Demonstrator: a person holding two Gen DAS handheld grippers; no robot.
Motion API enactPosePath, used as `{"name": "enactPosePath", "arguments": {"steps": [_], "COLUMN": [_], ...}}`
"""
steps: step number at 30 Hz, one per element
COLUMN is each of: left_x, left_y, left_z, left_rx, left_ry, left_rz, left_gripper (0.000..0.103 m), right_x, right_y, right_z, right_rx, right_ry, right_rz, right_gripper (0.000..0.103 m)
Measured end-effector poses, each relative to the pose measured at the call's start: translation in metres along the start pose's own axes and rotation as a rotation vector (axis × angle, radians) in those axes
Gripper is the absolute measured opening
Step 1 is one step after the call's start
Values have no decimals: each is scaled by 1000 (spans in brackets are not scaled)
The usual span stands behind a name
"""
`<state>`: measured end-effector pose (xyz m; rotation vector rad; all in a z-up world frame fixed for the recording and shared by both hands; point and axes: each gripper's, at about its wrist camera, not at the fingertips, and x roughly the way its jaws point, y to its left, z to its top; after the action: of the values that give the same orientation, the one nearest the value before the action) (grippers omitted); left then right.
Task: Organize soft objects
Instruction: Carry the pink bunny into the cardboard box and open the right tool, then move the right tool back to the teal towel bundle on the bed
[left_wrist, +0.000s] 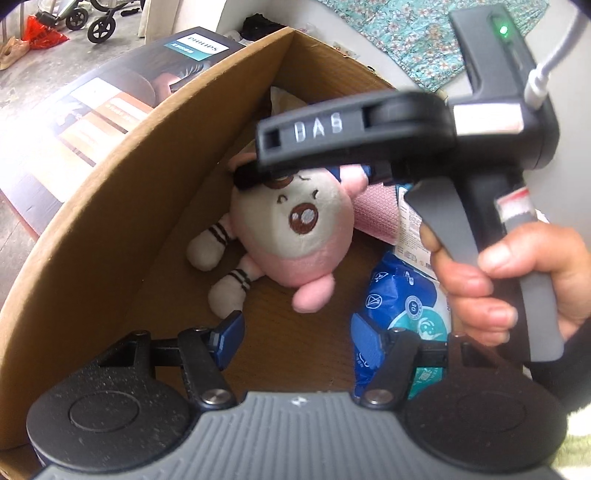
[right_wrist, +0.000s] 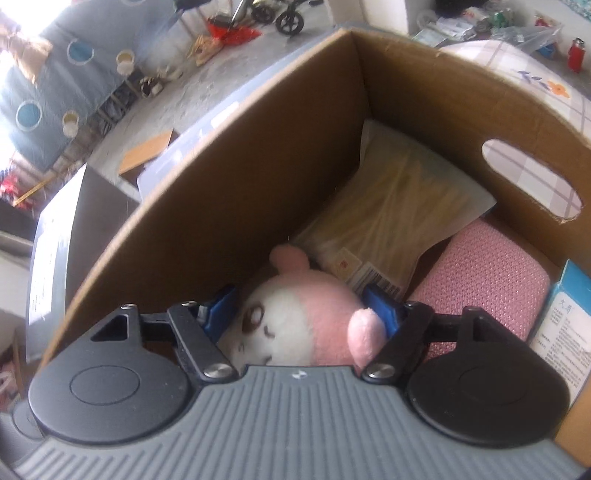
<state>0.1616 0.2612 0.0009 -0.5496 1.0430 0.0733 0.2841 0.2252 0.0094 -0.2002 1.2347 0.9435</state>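
A printed Philips box (left_wrist: 122, 99) lies flat just beside the carton's (left_wrist: 110, 206) long outer wall. Beyond that box, on the grey floor (left_wrist: 44, 74), stand small black wheels (left_wrist: 101, 27) and a red bag (left_wrist: 40, 33). A teal floral cloth (left_wrist: 417, 40) lies past the carton's far corner. Behind its wall with the handle cut-out lies a checked cloth (right_wrist: 535, 92).

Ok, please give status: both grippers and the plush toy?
Left gripper open, empty, above box floor. Right gripper jaws around plush toy inside cardboard box; grip unclear. Nothing blocking.
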Motion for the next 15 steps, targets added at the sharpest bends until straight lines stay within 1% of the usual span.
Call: {"name": "enactPosePath", "arguments": {"steps": [4,7,9,12,14,15], "left_x": [-2,-4,-8,-12,-14,-14], "left_y": [0,1,3,3,1,0], "left_z": [-2,-5,-6,-9,-10,-10], "left_rx": [8,6,3,7,13,15], "left_ry": [0,8,15,17,12,9], "left_rz": [-4,-22,-40,-55,-51,-50], "left_gripper": [65,65,65,65,65,65], "right_x": [-3,-10,-14,-22,-28,-32], "right_y": [-10,-12,-14,-14,-13,-14], "right_z": [-4,-10,-15,-24,-29,-29], "right_rx": [8,-18,-38,-79,-80,-68], "right_ry": [47,73,105,141,136,119], "right_rz": [76,106,124,125,100,91], "right_gripper": [71,70,70,70,72,73]}}
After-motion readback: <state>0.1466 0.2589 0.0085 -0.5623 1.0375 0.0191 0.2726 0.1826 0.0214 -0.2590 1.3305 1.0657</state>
